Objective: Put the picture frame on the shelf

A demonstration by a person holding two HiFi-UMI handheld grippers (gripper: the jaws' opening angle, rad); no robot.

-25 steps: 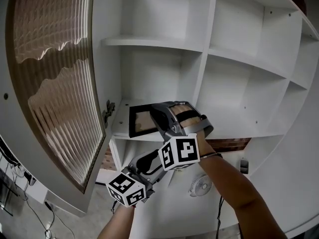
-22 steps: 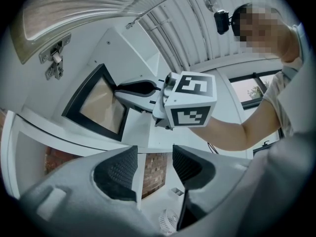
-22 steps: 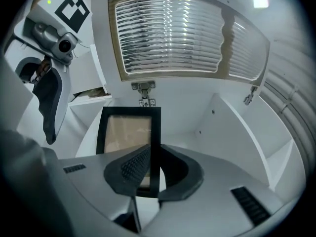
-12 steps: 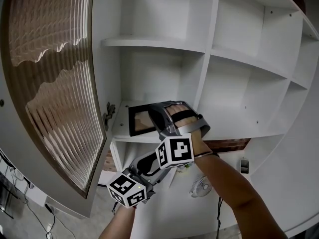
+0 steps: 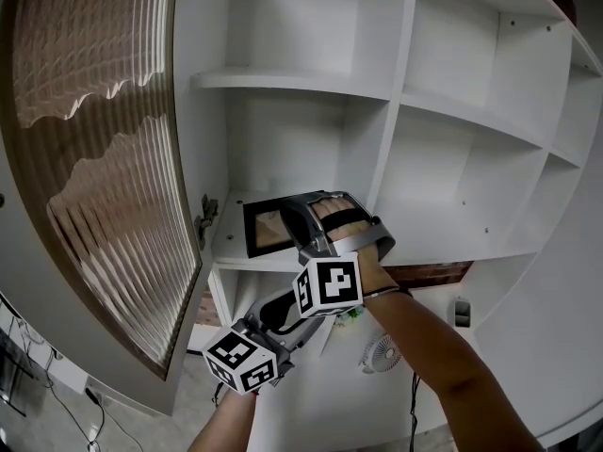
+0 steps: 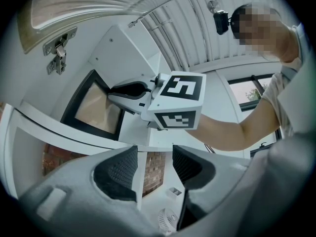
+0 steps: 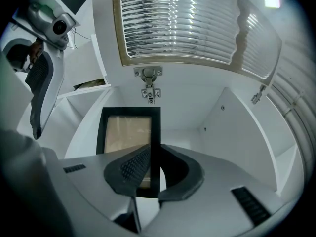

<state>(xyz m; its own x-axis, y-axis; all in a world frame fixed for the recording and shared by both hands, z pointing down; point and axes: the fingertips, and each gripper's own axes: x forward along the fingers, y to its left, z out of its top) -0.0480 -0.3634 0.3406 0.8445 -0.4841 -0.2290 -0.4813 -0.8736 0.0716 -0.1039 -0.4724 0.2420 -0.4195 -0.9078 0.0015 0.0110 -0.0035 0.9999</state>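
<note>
The picture frame [image 5: 267, 230], black-edged with a tan panel, is inside the lower left compartment of the white shelf [image 5: 292, 81], its lower edge at the shelf board. My right gripper [image 5: 308, 226] is shut on the frame's right side; in the right gripper view, both pads clamp the black edge of the picture frame [image 7: 129, 132] between the jaws of the right gripper [image 7: 154, 169]. My left gripper [image 5: 283, 314] hangs below the shelf board. In the left gripper view it [image 6: 155, 166] is open with nothing between its pads, and the frame [image 6: 94, 107] shows above.
A cabinet door with ribbed glass [image 5: 94, 158] stands swung open at the left, its hinge [image 5: 203, 217] beside the frame. A vertical divider [image 5: 391, 111] bounds the compartment on the right. A small white fan [image 5: 377, 351] and a brick wall [image 5: 435, 273] lie below.
My right gripper with the frame has crept slightly left and deeper into the compartment. The left gripper has hardly moved.
</note>
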